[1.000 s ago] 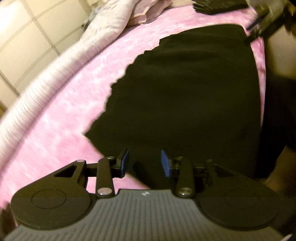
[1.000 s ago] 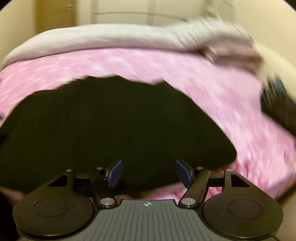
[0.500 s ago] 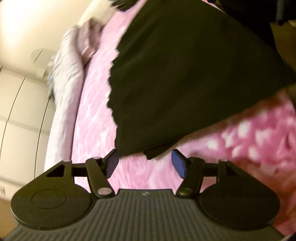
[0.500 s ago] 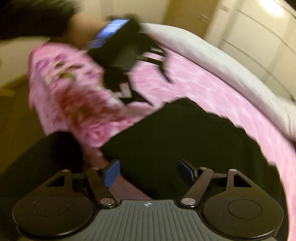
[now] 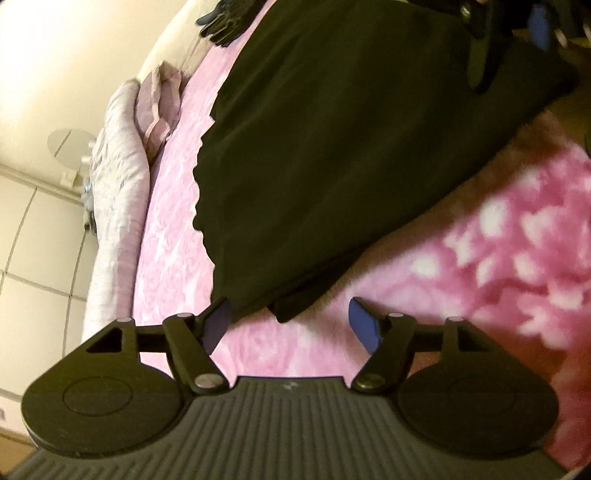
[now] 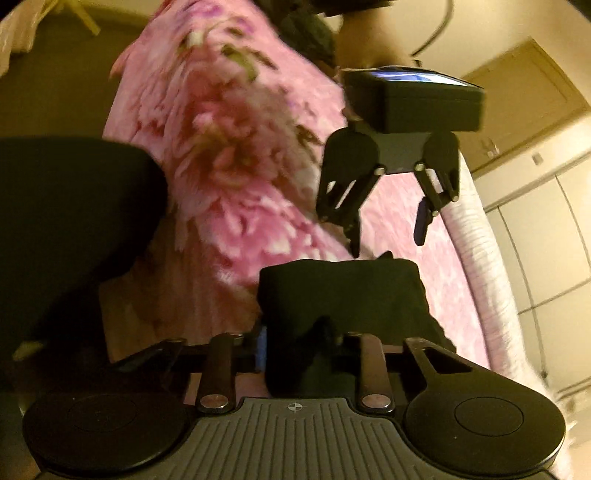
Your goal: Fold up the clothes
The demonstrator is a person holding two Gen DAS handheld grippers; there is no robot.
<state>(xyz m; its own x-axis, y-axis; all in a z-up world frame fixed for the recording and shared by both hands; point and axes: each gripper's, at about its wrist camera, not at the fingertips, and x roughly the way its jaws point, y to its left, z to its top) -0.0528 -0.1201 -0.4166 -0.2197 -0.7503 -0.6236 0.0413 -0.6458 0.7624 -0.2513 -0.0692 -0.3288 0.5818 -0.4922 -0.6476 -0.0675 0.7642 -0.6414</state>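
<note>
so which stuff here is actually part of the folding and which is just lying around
Part of the job:
- black garment
- left gripper, open, near the garment's corner
- right gripper, closed on the black garment
- pink blanket under it

Lying about:
- lilac quilt
- dark item at the far edge

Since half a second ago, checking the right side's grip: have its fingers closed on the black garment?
Yes. The right gripper has closed onto the black garment; earlier its fingers were spread.

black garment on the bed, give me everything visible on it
The black garment is plain, matte, soft-looking cloth, lying mostly flat on the pink blanket. Layered edges at its near corner suggest it is already folded. The left gripper hangs open just short of that corner, not touching. The right gripper has closed on a bunched edge at the opposite end.
</note>
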